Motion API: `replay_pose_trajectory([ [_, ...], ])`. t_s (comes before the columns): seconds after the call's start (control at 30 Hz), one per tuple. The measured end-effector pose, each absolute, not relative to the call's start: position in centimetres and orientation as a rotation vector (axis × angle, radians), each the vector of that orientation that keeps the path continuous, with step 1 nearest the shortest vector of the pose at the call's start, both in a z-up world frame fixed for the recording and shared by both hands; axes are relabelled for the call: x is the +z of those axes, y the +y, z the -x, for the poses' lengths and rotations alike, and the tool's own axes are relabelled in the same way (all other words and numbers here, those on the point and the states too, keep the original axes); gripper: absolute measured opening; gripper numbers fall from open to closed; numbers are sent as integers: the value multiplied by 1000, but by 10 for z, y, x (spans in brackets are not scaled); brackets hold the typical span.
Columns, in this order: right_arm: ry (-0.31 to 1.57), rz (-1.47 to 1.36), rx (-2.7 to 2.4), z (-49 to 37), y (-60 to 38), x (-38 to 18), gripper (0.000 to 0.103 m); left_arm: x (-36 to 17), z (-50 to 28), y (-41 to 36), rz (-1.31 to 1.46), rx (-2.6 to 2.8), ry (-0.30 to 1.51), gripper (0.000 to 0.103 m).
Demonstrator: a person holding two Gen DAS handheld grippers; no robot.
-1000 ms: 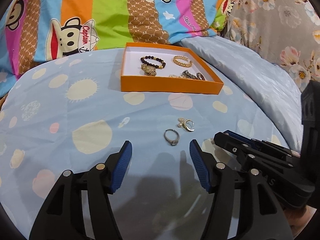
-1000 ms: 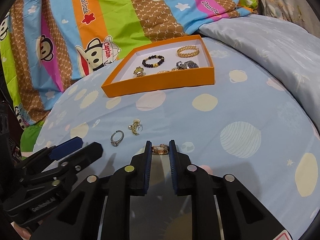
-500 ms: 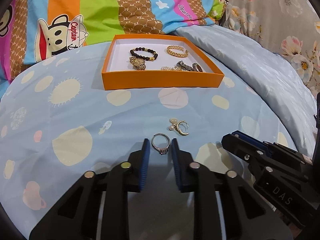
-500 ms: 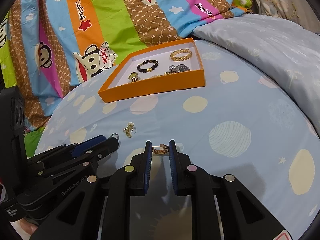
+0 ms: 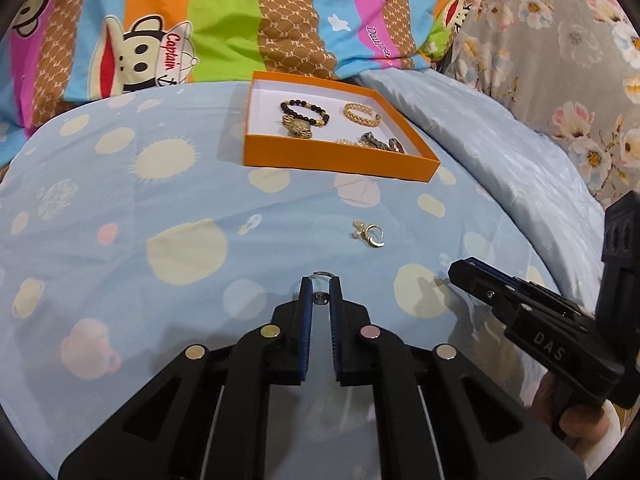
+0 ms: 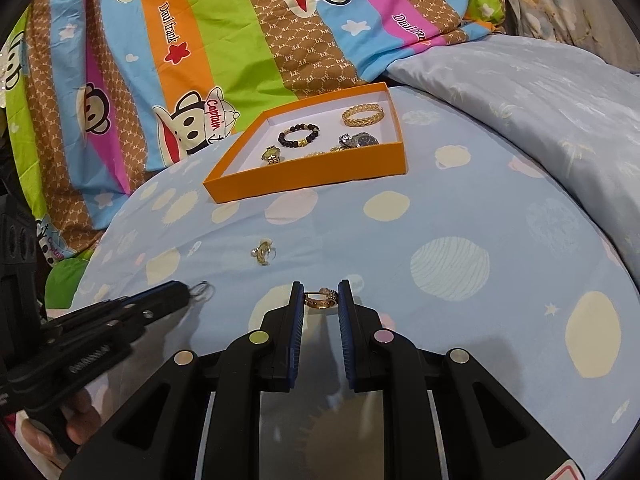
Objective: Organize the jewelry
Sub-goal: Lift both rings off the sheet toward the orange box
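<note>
Left wrist view — the left gripper is closing, its jaws pinching a silver ring on the blue bedsheet, short of the orange box. Right wrist view — the right gripper is clamped on a gold ring, with a gold earring lying loose nearby.

Pale blue spotted sheet; striped monkey-print quilt; grey floral fabric behind
</note>
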State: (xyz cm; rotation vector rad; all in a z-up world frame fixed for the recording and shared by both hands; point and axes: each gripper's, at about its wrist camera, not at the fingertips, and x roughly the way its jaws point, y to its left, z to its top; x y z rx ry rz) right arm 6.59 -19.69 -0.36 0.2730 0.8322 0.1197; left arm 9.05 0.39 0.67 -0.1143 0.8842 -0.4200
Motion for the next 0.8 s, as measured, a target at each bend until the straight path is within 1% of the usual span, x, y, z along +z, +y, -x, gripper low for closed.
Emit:
replay_pose_trajectory([
  [0.47,857,-275,156,-31,-194,-5,16,-1,-39,35,103,-420,916,8],
  [0.8,885,-275,172,-4,-193,-9,16,-3,-12,31,83,-453,924,8],
])
